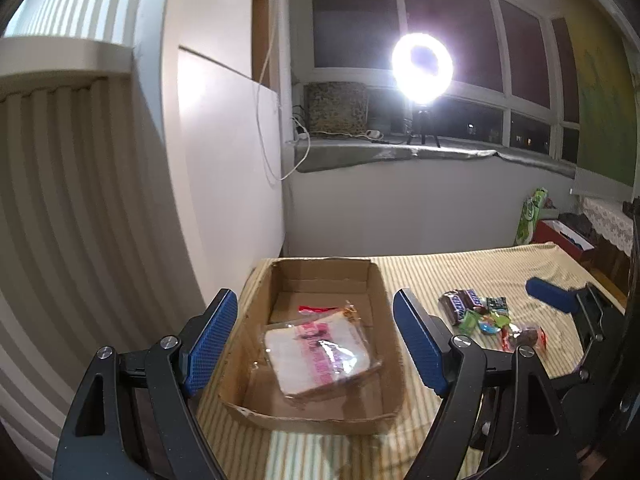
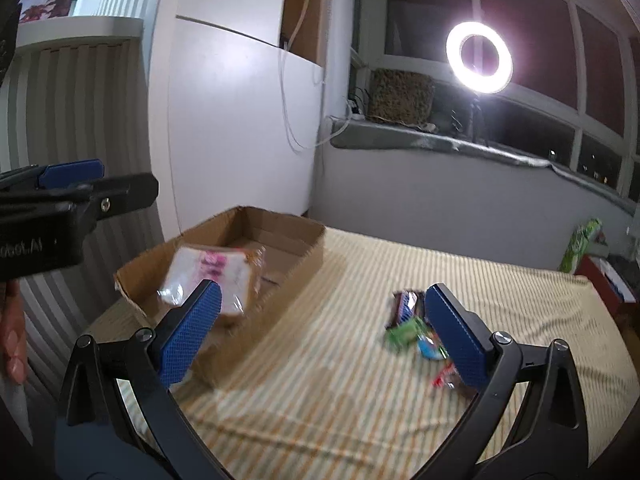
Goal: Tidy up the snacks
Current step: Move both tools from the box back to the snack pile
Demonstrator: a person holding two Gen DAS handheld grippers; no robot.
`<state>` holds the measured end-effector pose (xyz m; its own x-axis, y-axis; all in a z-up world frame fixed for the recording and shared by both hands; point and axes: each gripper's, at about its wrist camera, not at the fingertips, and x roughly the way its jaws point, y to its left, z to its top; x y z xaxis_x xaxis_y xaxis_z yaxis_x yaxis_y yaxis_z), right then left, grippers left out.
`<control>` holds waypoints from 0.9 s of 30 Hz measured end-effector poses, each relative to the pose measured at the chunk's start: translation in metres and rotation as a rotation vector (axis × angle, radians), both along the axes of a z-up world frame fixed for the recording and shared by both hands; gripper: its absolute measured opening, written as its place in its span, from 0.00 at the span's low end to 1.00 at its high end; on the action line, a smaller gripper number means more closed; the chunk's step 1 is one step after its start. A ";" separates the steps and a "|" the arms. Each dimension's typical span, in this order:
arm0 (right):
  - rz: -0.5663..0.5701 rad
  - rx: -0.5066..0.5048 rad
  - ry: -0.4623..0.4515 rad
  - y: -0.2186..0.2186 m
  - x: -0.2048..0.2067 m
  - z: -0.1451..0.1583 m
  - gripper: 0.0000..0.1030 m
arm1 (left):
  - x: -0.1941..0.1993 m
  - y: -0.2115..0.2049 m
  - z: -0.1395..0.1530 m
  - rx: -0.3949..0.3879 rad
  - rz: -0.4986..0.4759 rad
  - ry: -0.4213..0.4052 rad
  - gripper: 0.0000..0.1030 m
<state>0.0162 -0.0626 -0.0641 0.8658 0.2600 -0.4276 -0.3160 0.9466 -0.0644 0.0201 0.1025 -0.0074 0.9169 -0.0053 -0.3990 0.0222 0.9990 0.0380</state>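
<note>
- left tool [image 1: 316, 344] is wide open with nothing in it, hanging over the near end of the box [image 1: 384, 292]
- the box is a shallow open cardboard one, sitting at the left end of the tabletop [image 1: 460, 276], which has a yellow striped cloth on it
- inside the box there's a clear-wrapped sandwich [image 1: 320, 356] with a pink label, lying flat toward the near half. a small red-edged wrapper [image 1: 316, 309] pokes out just behind it
- right tool [image 2: 320, 328] is also spread wide and holding nothing, hovering above the cloth between the box [image 2: 312, 252] and the loose snacks
- the snack pile [image 1: 488, 316] is still out on the cloth to the right of the box, well apart from it: two dark snickers bars [image 1: 460, 302] side by side, a green candy [image 1: 470, 319], a blue one [image 1: 489, 327] and a red-wrapped one [image 1: 526, 338]
- in the right wrist view one blue pad covers part of that pile [image 2: 412, 328], and the picture is blurry so the small wrappers are hard to make out
- ring light [image 1: 422, 66] glaring on the windowsill behind
</note>
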 end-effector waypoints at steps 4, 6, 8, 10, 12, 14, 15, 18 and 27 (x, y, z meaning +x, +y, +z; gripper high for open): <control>-0.077 -0.006 0.003 -0.040 -0.012 -0.011 1.00 | 0.001 -0.023 -0.005 0.010 -0.027 0.015 0.78; -0.118 0.001 0.012 -0.063 -0.016 -0.014 1.00 | 0.003 -0.038 -0.009 0.014 -0.051 0.026 0.78; -0.167 0.015 0.014 -0.088 -0.020 -0.017 1.00 | 0.004 -0.057 -0.016 0.024 -0.081 0.038 0.78; -0.218 0.026 0.020 -0.115 -0.025 -0.020 1.00 | 0.007 -0.077 -0.023 0.029 -0.117 0.057 0.78; -0.253 0.040 0.023 -0.141 -0.031 -0.022 1.00 | 0.010 -0.097 -0.028 0.040 -0.162 0.076 0.78; -0.283 0.037 0.031 -0.158 -0.035 -0.025 1.00 | 0.010 -0.111 -0.030 0.057 -0.199 0.085 0.78; -0.296 0.036 0.032 -0.163 -0.037 -0.026 1.00 | 0.010 -0.116 -0.032 0.063 -0.209 0.088 0.78; -0.315 0.049 0.034 -0.175 -0.041 -0.025 1.00 | 0.010 -0.126 -0.034 0.074 -0.231 0.096 0.78; -0.274 0.037 0.067 -0.174 -0.038 -0.032 1.00 | 0.008 -0.134 -0.038 0.060 -0.257 0.119 0.78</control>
<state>-0.0218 -0.2367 -0.0965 0.8760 0.0368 -0.4808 -0.0506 0.9986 -0.0156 0.0279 -0.0318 -0.0459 0.8355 -0.2045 -0.5100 0.2824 0.9560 0.0793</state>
